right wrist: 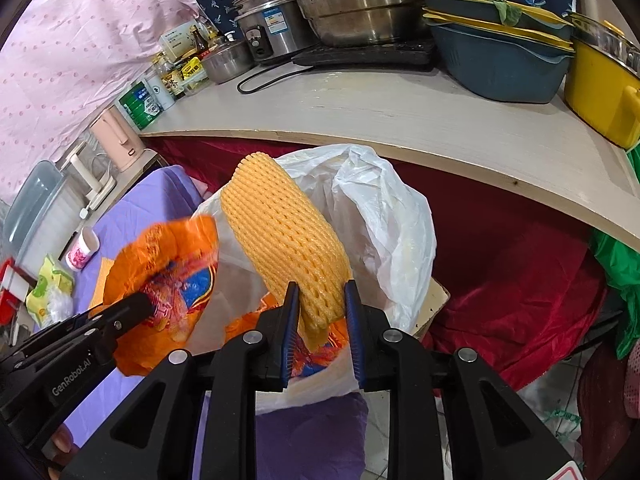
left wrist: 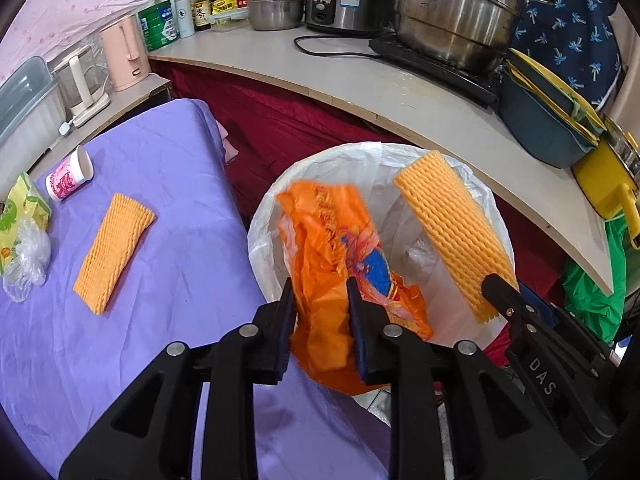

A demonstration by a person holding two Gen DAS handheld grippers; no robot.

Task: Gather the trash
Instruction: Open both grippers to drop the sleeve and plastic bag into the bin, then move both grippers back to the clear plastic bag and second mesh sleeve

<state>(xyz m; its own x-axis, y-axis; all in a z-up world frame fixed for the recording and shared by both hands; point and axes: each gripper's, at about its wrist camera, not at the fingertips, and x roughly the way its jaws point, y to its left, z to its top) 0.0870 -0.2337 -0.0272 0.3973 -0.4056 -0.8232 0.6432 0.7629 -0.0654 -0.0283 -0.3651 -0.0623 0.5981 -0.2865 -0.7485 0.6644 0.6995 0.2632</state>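
My left gripper [left wrist: 320,300] is shut on a crumpled orange snack wrapper [left wrist: 332,248] and holds it over the white-lined trash bin [left wrist: 280,184]. My right gripper [right wrist: 322,304] is shut on a yellow foam fruit net [right wrist: 280,232], also above the bin's white bag [right wrist: 380,208]. In the left wrist view the held net [left wrist: 452,228] hangs over the bin's right side. The wrapper shows in the right wrist view [right wrist: 168,264], left of the net. A second foam net [left wrist: 114,252], a pink paper cup [left wrist: 70,176], a green packet [left wrist: 20,212] and clear plastic [left wrist: 28,256] lie on the purple table [left wrist: 180,200].
A curved counter [left wrist: 360,80] behind the bin carries steel pots [left wrist: 452,12], a rice cooker [left wrist: 340,0], bottles, blue and yellow basins [left wrist: 548,120]. A pink kettle [left wrist: 122,52] and a white appliance stand at the left. Red cloth [right wrist: 500,260] hangs below the counter.
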